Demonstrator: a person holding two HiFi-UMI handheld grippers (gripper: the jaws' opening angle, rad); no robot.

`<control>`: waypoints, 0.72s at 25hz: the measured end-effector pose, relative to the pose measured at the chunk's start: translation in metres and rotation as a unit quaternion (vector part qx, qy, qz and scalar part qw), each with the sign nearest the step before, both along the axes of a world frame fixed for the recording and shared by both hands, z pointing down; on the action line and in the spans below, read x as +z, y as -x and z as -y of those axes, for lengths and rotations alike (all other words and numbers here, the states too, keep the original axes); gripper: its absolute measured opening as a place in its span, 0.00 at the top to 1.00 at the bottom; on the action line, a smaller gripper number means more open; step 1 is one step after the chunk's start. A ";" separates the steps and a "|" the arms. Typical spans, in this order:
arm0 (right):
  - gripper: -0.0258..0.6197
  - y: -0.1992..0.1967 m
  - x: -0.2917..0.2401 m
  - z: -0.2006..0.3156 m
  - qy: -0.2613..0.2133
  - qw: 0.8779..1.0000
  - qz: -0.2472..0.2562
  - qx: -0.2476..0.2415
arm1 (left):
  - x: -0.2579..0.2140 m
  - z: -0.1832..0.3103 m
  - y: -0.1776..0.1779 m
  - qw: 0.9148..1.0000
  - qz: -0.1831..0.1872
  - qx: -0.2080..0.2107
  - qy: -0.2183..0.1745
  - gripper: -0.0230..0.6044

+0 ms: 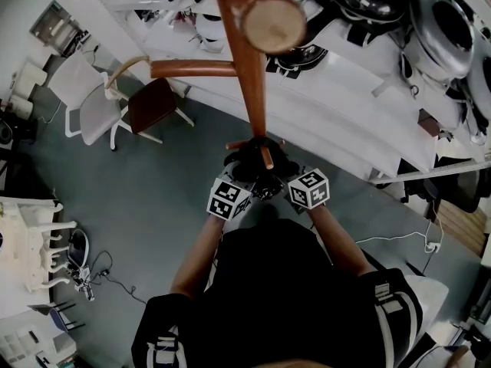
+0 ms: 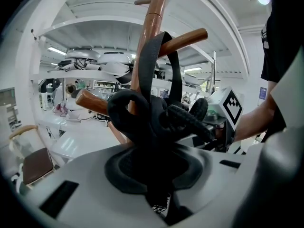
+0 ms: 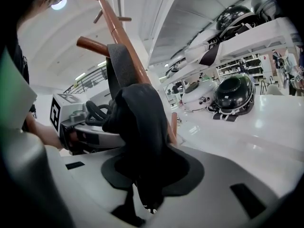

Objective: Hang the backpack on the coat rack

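- Coat rack point(image 1: 249, 75): smooth, round pole of reddish-brown wood with angled pegs.
- Backpack point(image 1: 257, 159): black soft fabric bunched against the rack's pole, its flat strap point(image 2: 145, 65) draped over a peg point(image 2: 183, 41).
- Left gripper point(image 2: 152, 165) and right gripper point(image 3: 147, 170): both clamp backpack fabric beside the pole.

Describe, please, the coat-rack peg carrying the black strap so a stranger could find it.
Start at the wooden coat rack by the white shelves. One peg slants up to the right in the left gripper view. Only it carries a black strap.
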State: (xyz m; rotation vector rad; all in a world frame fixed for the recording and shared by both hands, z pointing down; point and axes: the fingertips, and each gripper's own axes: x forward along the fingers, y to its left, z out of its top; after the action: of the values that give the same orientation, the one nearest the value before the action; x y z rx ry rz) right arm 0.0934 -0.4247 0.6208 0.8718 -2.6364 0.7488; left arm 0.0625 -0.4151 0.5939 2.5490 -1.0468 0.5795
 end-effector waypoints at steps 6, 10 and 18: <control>0.76 -0.002 0.006 0.000 0.003 1.000 -0.006 -0.001 | 0.007 0.000 -0.002 1.000 0.006 0.002 0.006 0.83; 0.76 -0.004 0.013 0.001 0.007 1.000 -0.015 -0.001 | 0.014 0.001 -0.003 1.000 0.008 0.002 0.012 0.83; 0.76 -0.006 0.017 0.003 0.003 1.000 -0.029 -0.002 | 0.018 0.002 -0.005 1.000 0.008 0.002 0.014 0.83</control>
State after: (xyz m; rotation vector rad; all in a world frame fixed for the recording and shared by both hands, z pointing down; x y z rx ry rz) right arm 0.0998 -0.4278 0.6378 0.8721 -2.5832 0.7177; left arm 0.0670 -0.4171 0.6115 2.5270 -1.0317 0.6133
